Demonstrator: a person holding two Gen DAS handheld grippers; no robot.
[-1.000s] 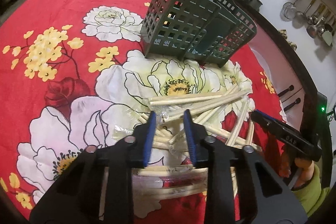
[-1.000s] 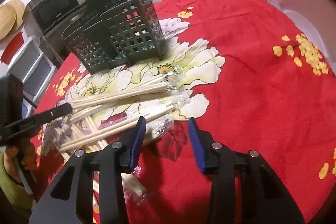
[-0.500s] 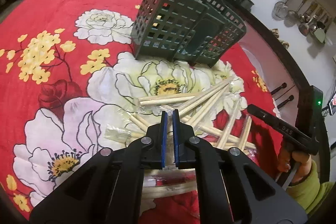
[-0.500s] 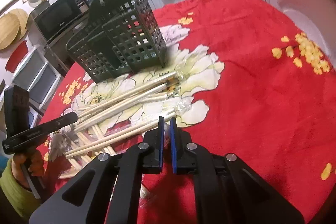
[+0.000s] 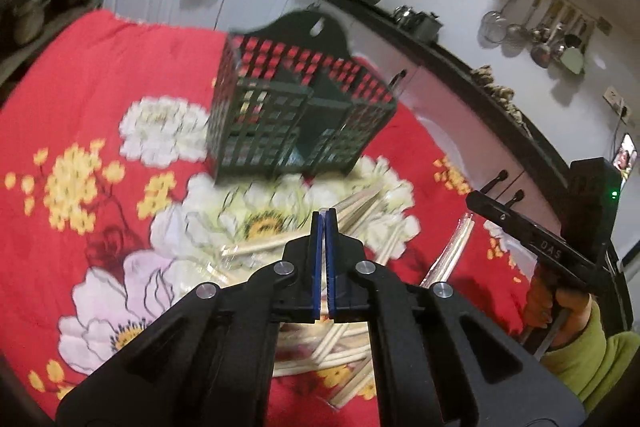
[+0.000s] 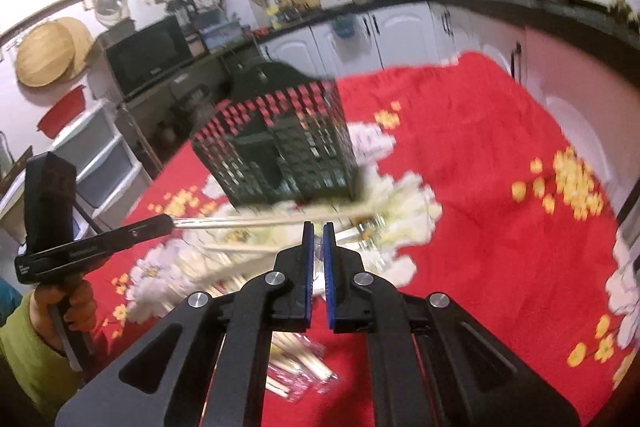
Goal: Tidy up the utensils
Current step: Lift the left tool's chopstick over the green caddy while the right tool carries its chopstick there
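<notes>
Two claws clamping chopstick packs (image 6: 260,223) | left claw (image 5: 323,217) | right claw (image 6: 316,229) lettered "OAS"

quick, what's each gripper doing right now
left gripper: closed on a plastic-wrapped pair of wooden chopsticks.
right gripper: closed on a plastic-wrapped pair of wooden chopsticks.

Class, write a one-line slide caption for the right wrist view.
Right gripper and left gripper each lift wrapped chopsticks before the green holder on a floral cloth.
</notes>
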